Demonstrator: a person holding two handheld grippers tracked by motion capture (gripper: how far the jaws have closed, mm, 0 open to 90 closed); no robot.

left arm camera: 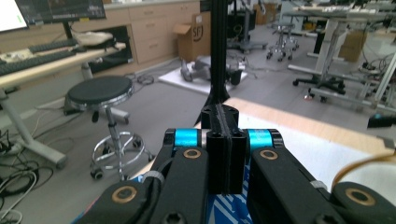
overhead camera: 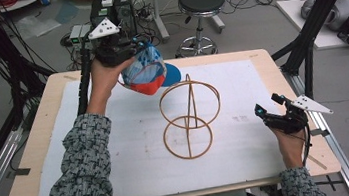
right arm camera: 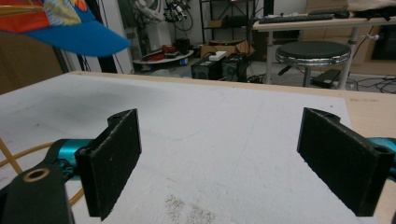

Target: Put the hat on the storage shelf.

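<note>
The left gripper (overhead camera: 124, 54) has its jaws pressed together on the fabric of a blue, orange and white baseball cap (overhead camera: 145, 71), which hangs in the air over the far left part of the table (overhead camera: 44, 124), just beside and above the top ring of a wooden wire-like hat stand (overhead camera: 189, 117). In the left gripper view the two black jaws meet face to face with a strip of blue-and-white cloth below them; how much fabric is actually pinched is hard to judge from there. The right gripper (overhead camera: 271, 116) rests low at the near right of the white mat (overhead camera: 121, 175), jaws wide apart with nothing between them.

The work in hand looks like setting the cap on the stand. The main risk is the thin grip: a pinch on a fold of cloth could slip as the cap swings, dropping it beside the stand. The stand is light and open, and nothing steadies it, so the brim or crown catching the top ring on the way down could tip or push it across the mat. A cap landing off-centre could also slide off.
</note>
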